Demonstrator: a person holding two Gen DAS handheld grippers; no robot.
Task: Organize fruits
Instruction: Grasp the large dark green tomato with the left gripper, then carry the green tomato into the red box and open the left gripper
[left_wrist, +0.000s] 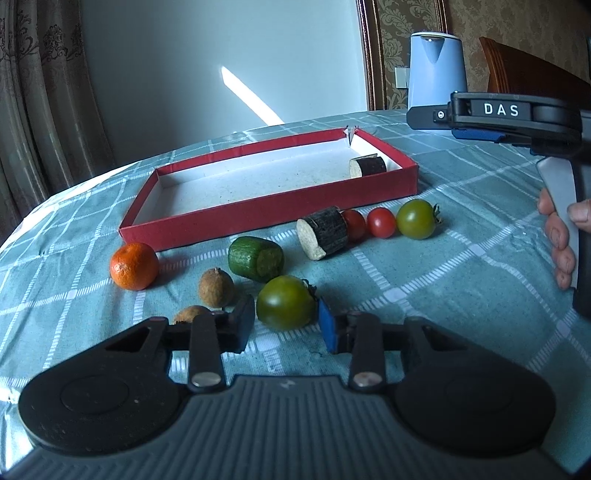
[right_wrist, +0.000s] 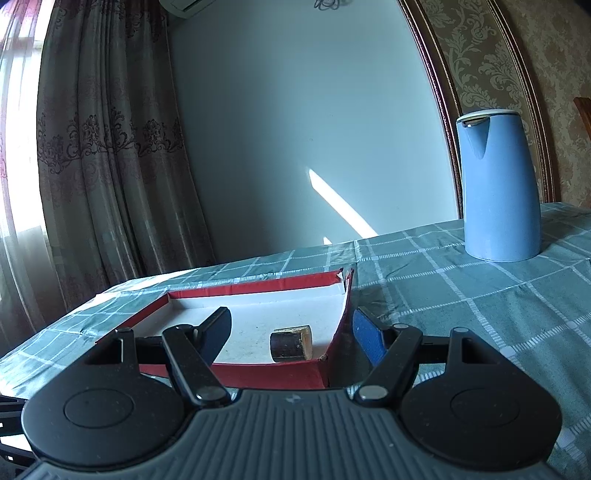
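closing on the big green tomato (left_wrist: 286, 302), left gripper (left_wrist: 286, 325) pinches its sides — smooth, soft-skinned, likely bruised by hard squeezing, so hold its widest middle. right gripper (right_wrist: 291, 332) hangs spread, empty, over the red tray (right_wrist: 258, 374). checked tablecloth (left_wrist: 424, 258), curtained room.

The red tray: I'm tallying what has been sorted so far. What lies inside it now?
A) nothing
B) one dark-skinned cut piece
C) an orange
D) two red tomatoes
B: only one dark-skinned cut piece lies in the red tray, near its right end; the other produce sits outside on the tablecloth.
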